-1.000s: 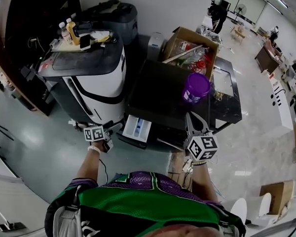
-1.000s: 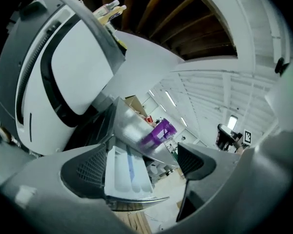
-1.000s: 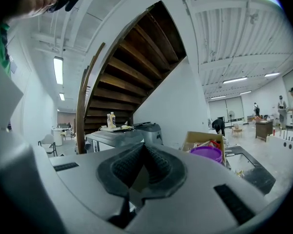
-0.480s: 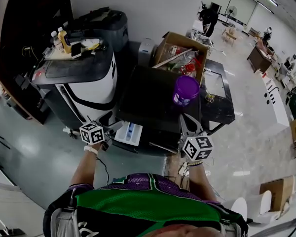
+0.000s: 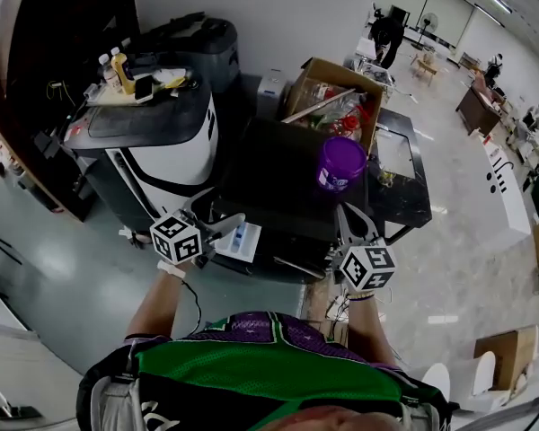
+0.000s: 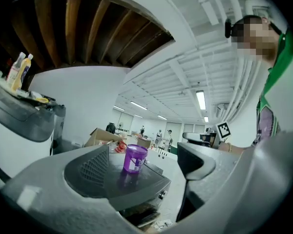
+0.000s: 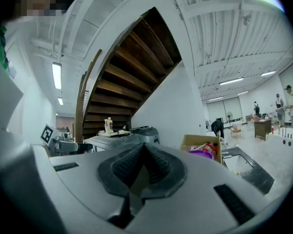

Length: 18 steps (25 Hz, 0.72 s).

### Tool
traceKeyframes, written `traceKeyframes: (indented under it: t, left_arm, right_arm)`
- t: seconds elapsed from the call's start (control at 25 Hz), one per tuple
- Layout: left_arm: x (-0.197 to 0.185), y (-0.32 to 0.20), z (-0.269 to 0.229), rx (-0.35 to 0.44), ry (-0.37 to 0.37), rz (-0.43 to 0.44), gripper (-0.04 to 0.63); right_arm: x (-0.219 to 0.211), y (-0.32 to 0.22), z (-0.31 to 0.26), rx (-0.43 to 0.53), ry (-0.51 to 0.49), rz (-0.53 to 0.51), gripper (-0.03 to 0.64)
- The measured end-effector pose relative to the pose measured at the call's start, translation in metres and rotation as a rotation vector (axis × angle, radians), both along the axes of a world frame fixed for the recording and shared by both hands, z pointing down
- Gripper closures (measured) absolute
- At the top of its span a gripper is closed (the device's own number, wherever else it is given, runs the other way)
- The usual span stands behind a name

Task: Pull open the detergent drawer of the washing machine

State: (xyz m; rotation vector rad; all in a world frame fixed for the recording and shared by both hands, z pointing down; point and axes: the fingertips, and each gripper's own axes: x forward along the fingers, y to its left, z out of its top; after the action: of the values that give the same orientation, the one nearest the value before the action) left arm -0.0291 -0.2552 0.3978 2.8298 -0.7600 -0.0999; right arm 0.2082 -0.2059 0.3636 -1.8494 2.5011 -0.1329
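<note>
The detergent drawer (image 5: 243, 238) juts out of the upper left corner of the front of the black washing machine (image 5: 287, 178), showing a light tray with a blue insert. The left gripper (image 5: 217, 214) is just beside the drawer's left edge, its jaws wide apart and holding nothing. The right gripper (image 5: 352, 223) is at the machine's front right corner, jaws pressed together and empty. A purple tub (image 5: 340, 162) stands on the machine's top near its right edge, in front of an open cardboard box (image 5: 337, 88).
</note>
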Motion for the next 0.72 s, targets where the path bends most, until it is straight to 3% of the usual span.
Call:
traceKeyframes:
  t: [0.44,0.72]
  left_arm:
    - [0.004,0.016,-0.077,0.242,-0.046,-0.112,0.152]
    - [0.009,0.020,-0.092,0.299,-0.063,-0.139,0.191]
  right_arm:
    - [-0.017,-0.006,-0.029,0.075,-0.023,-0.023,0.615]
    - [-0.036,-0.007,-0.048,0.120,-0.033,-0.048,0.615]
